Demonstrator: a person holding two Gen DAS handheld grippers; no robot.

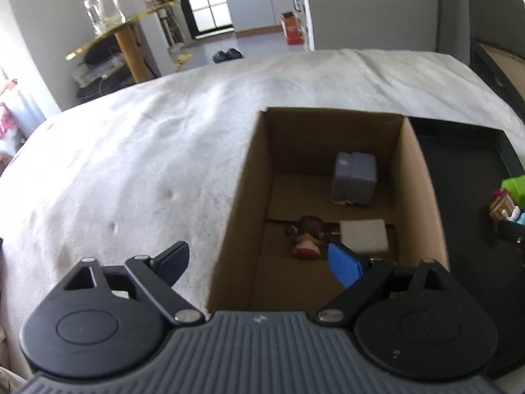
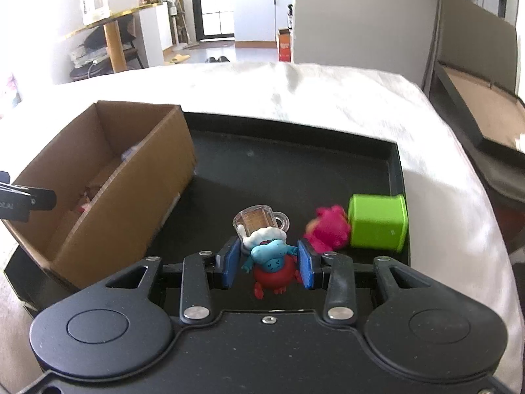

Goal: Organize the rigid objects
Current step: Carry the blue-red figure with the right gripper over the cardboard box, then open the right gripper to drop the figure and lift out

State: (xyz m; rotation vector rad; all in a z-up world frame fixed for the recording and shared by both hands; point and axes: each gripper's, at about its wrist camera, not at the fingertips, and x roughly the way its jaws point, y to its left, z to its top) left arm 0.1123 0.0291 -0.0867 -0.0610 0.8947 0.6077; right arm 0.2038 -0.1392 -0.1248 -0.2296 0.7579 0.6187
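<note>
A cardboard box (image 1: 249, 197) stands on the bed and holds a grey block (image 1: 354, 177), a white block (image 1: 364, 236) and a small brown-haired figure (image 1: 306, 236). My left gripper (image 1: 262, 262) is open and empty, straddling the box's near left wall. The box also shows in the right wrist view (image 2: 131, 197), beside a black tray (image 2: 295, 164). My right gripper (image 2: 267, 262) sits around a blue and red figure with a beer mug (image 2: 269, 252) on the tray; its pads look close to or touching the figure. A pink toy (image 2: 328, 229) and green tin (image 2: 377, 226) lie to the right.
The white bedspread (image 1: 147, 164) stretches to the left and behind. The black tray (image 1: 466, 197) lies right of the box. A gold round side table (image 1: 124, 32) with a glass jar stands beyond the bed. A dark frame (image 2: 475, 115) lies at the right.
</note>
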